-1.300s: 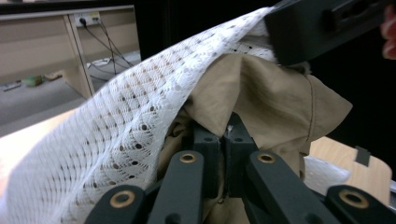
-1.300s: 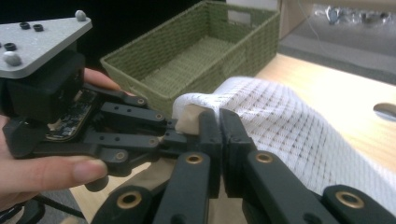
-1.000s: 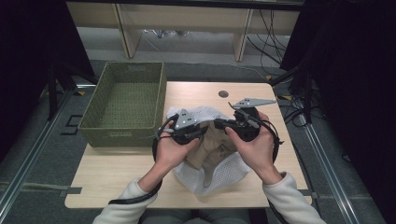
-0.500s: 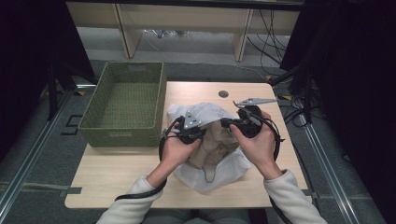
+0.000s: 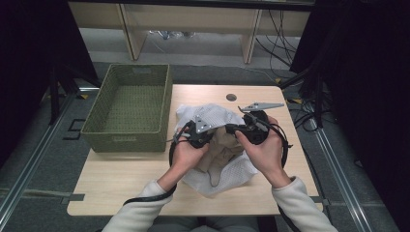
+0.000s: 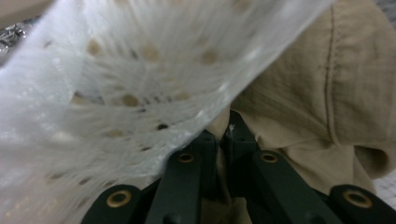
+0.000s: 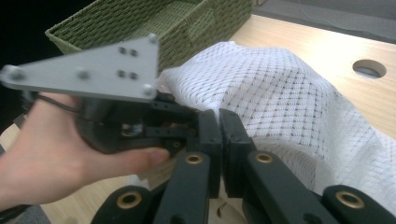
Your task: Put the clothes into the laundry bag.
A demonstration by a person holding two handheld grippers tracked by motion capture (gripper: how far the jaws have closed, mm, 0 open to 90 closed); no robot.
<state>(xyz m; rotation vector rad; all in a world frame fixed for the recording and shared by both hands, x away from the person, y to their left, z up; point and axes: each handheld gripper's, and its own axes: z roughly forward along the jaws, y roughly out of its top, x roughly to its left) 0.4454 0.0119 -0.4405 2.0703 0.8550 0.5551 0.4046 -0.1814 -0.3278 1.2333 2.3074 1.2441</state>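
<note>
Plywood table (image 5: 121, 179) is carrying an olive woven basket (image 5: 129, 107) at its left and, just beside it, a white mesh laundry bag (image 5: 209, 116) with beige cloth (image 5: 223, 147) showing inside. Both hand-held grippers are meeting over it: left gripper (image 6: 223, 135) is pinching mesh and cloth, right gripper (image 7: 219, 122) is clenching mesh.

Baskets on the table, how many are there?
1: the green woven basket sits empty at the table's left side, beside the white mesh bag that both grippers are working on.
</note>
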